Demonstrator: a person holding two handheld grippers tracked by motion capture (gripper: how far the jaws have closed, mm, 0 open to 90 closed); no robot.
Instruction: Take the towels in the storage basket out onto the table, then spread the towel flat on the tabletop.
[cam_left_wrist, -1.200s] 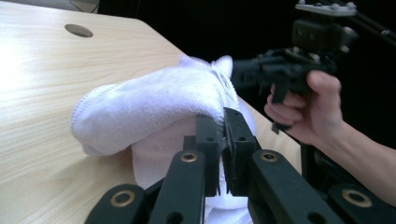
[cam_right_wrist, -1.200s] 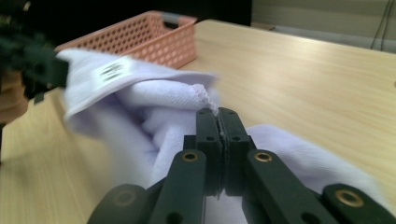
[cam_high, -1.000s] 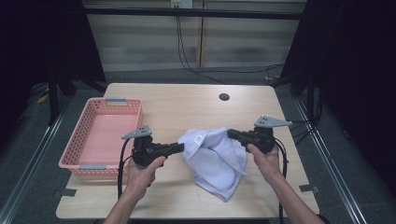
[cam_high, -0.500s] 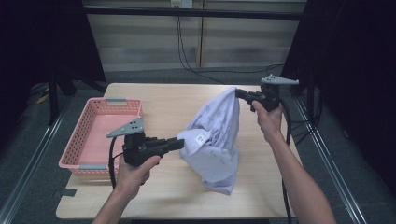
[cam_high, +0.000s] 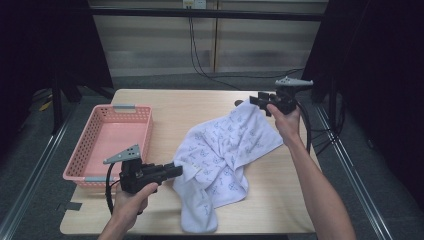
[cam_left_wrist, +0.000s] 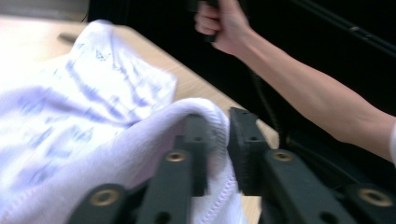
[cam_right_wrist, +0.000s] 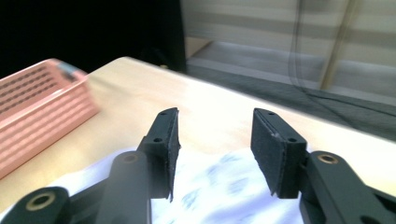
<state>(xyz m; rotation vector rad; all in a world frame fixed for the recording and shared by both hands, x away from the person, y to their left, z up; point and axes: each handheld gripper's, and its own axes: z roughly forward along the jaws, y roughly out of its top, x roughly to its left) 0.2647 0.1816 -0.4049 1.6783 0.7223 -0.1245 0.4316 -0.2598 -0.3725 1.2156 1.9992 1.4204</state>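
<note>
Nearest the person, the left tool (cam_high: 176, 170) is hovering at the near-left edge of the white printed towel (cam_high: 225, 150). Its jaws have just been opening a little and are standing narrowly parted, and in the left gripper view a hemmed fold of the towel (cam_left_wrist: 116, 135) is draped over one pad rather than pinched between the two. A moment ago that edge was clamped and the cloth was stretched up between both hands; now it is sagging onto the table (cam_high: 165, 110), one end spilling toward the near edge. Beside it, the pink basket (cam_high: 85, 150) is sitting empty at the table's left. Farther off, the right tool (cam_high: 255, 101) is hanging above the towel's far corner, its jaws having just been opening to a clear gap with nothing between them, cloth lying below. Both grips are letting go, so the spread looks finished.
</note>
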